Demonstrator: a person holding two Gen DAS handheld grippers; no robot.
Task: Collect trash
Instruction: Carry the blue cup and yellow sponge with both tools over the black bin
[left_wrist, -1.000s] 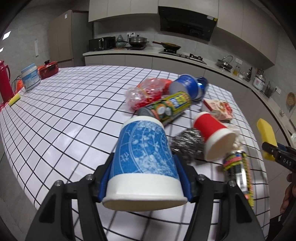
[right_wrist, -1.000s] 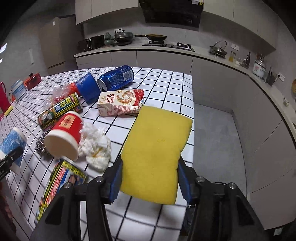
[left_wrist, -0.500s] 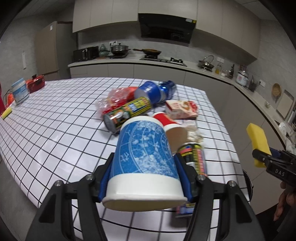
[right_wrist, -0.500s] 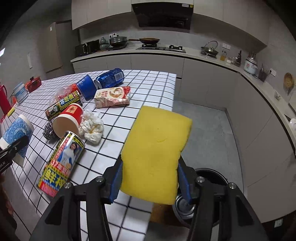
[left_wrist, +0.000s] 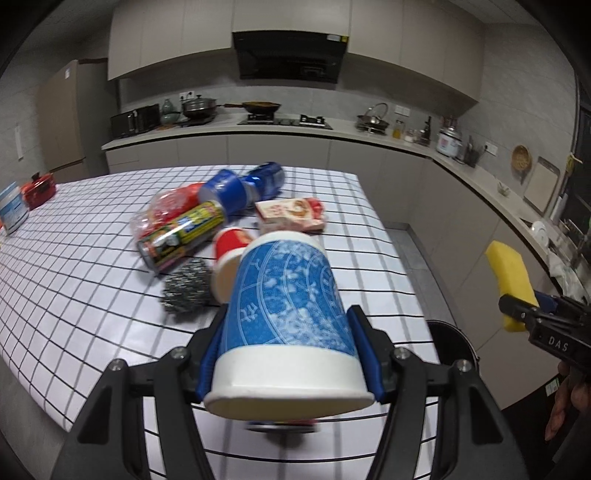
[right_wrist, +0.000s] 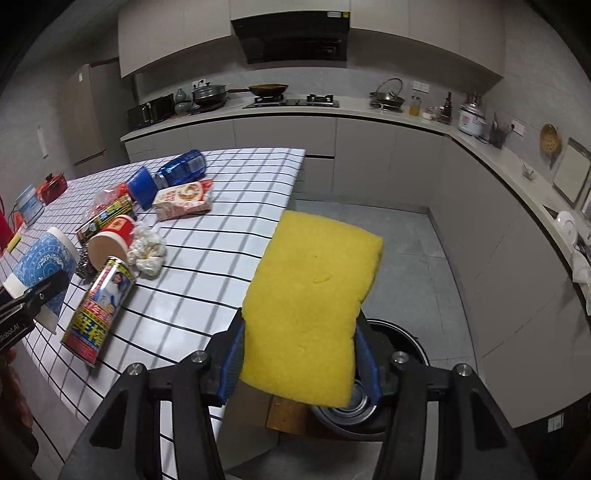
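My left gripper (left_wrist: 290, 354) is shut on a blue and white paper cup (left_wrist: 288, 306), held above the near edge of the grid-patterned table (left_wrist: 74, 258). My right gripper (right_wrist: 299, 362) is shut on a yellow sponge (right_wrist: 314, 302), held off the table's right side above a black round trash bin (right_wrist: 391, 343) on the floor. The bin also shows in the left wrist view (left_wrist: 452, 343). Trash lies on the table: a red paper cup (left_wrist: 231, 254), a steel scourer (left_wrist: 184, 284), a lying spray can (right_wrist: 99, 306), a crumpled tissue (right_wrist: 147, 247) and a snack carton (right_wrist: 183, 199).
Further back lie a yellow-green can (left_wrist: 183, 232), a red plastic bag (left_wrist: 166, 206), a blue cup (left_wrist: 225, 192) and a blue can (left_wrist: 264, 177). A kitchen counter (right_wrist: 480, 155) runs along the back and right walls. Grey floor (right_wrist: 413, 258) lies between table and cabinets.
Both grippers have pulled back and rightward from the table with their loads. The trash bin has come into view under the sponge. The spray can now shows fully beside the red cup.
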